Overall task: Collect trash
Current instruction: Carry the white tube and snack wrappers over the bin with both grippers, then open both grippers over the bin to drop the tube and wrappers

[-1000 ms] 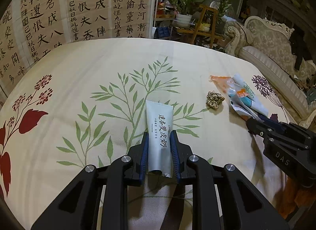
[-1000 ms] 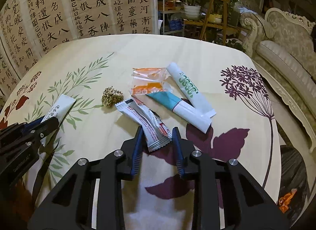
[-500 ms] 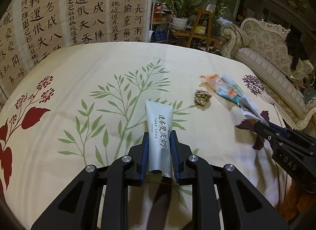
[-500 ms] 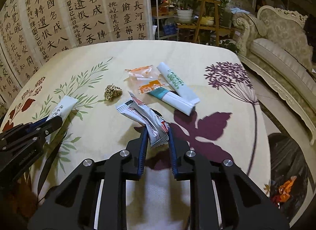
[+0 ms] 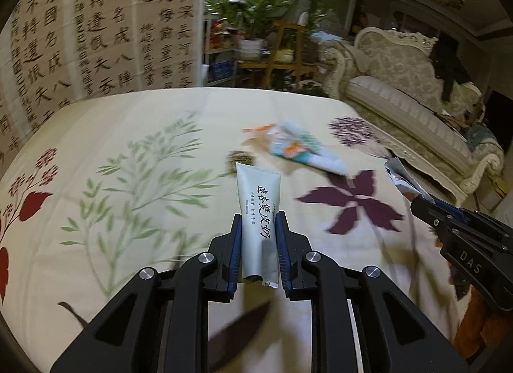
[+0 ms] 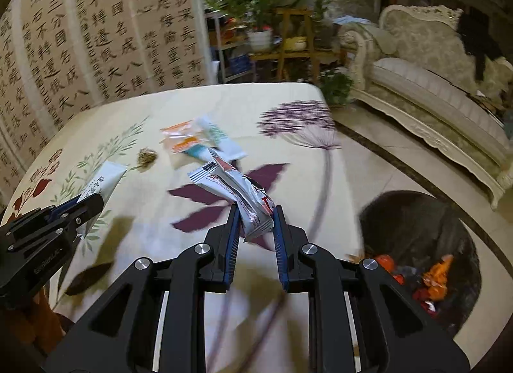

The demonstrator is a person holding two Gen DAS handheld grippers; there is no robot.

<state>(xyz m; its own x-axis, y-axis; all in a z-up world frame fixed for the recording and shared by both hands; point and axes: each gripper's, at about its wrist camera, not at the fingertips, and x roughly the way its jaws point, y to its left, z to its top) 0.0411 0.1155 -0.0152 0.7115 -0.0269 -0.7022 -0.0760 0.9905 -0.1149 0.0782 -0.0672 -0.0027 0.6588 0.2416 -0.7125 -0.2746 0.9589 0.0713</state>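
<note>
Through the left wrist camera, we are clamping a pale tube [image 5: 258,212] between the pads of our left gripper [image 5: 258,225], its printed end pointing away from us and lifted above the floral tablecloth [image 5: 128,135]. Farther out on the cloth, a small brownish clump [image 5: 239,158] is lying beside a blurred pile of orange and teal wrappers [image 5: 293,147]. At the right edge, our right gripper [image 5: 416,201] is showing with a crumpled silver wrapper [image 5: 400,175] sticking out of its tip.

Through the right wrist camera, we are pinching that silver wrapper [image 6: 239,191] in our right gripper [image 6: 255,224], holding it off the cloth [image 6: 288,155]. The wrapper pile [image 6: 198,142] and the clump [image 6: 147,157] are resting behind it. Our left gripper [image 6: 91,204] is appearing at the left, gripping the tube [image 6: 102,182]. On the floor to the right, a dark bin [image 6: 416,222] is sitting with orange scraps [image 6: 434,280] inside.
</note>
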